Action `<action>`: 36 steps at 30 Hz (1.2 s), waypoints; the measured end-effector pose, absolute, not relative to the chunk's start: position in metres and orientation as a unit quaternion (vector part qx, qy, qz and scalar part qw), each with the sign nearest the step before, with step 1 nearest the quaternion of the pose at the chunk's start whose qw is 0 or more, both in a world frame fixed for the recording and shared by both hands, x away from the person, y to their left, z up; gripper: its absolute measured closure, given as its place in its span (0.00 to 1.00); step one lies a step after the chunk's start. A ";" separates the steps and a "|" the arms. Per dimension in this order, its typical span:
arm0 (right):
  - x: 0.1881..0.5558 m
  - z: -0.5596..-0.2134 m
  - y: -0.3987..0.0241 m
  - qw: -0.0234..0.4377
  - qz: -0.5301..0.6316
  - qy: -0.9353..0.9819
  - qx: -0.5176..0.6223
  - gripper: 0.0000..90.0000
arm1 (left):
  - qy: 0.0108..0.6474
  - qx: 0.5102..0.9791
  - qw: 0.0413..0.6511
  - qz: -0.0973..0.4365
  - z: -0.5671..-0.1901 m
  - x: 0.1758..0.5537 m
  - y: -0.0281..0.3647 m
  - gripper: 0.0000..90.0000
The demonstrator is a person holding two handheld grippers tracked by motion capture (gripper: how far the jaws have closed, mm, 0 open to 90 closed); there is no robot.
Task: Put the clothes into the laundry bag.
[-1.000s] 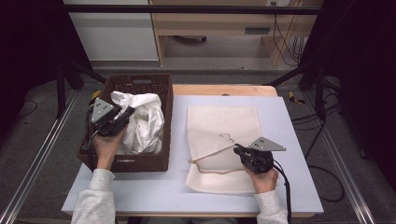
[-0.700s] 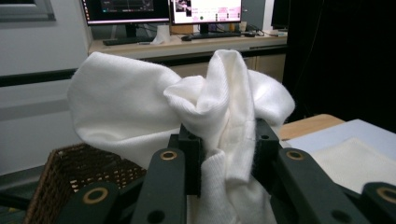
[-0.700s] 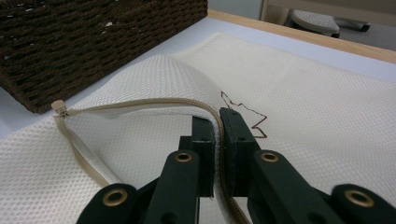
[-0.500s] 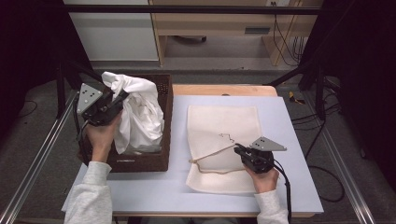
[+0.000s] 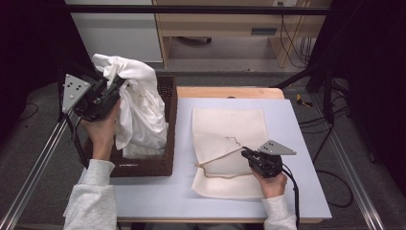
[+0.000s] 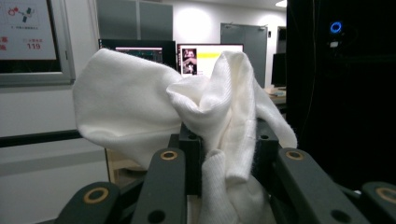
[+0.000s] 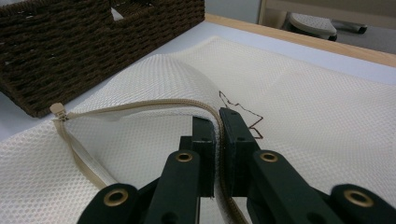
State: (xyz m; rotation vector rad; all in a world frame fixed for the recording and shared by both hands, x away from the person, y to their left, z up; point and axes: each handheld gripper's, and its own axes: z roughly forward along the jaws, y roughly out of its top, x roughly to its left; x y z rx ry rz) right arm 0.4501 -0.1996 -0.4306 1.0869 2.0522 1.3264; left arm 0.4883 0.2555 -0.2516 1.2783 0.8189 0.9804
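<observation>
While the woven basket (image 5: 158, 165) stays put, the white garment (image 5: 139, 108) has risen from lying in it to hanging above its left rim, bunched between the left gripper's (image 5: 114, 92) closed jaws. Right of the basket, the right gripper (image 5: 245, 153) still pinches the mesh bag's (image 5: 230, 124) zipper edge open, likely ready for loading.

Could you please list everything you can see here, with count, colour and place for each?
white garment: one, white, lifted partly out of the basket, bunched in the left gripper.
wicker basket: one, dark brown, on the table's left part.
mesh laundry bag: one, cream, flat on the table right of the basket, zipper opening lifted.
table: one, pale top, wooden far edge.
left gripper: one, black, above the basket, shut on the garment.
right gripper: one, black, on the bag's zipper edge, shut on it.
</observation>
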 end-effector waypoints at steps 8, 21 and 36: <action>0.450 -0.430 -0.200 0.233 0.483 0.746 0.394 0.95 | 0.339 0.518 0.656 0.431 -0.221 0.474 0.260 0.80; 0.450 -0.431 -0.200 0.231 0.483 0.746 0.396 0.95 | 0.306 0.461 0.686 0.472 -0.173 0.446 0.256 0.80; 0.450 -0.431 -0.200 0.232 0.485 0.745 0.395 0.95 | 0.262 0.414 0.722 0.488 -0.125 0.428 0.240 0.80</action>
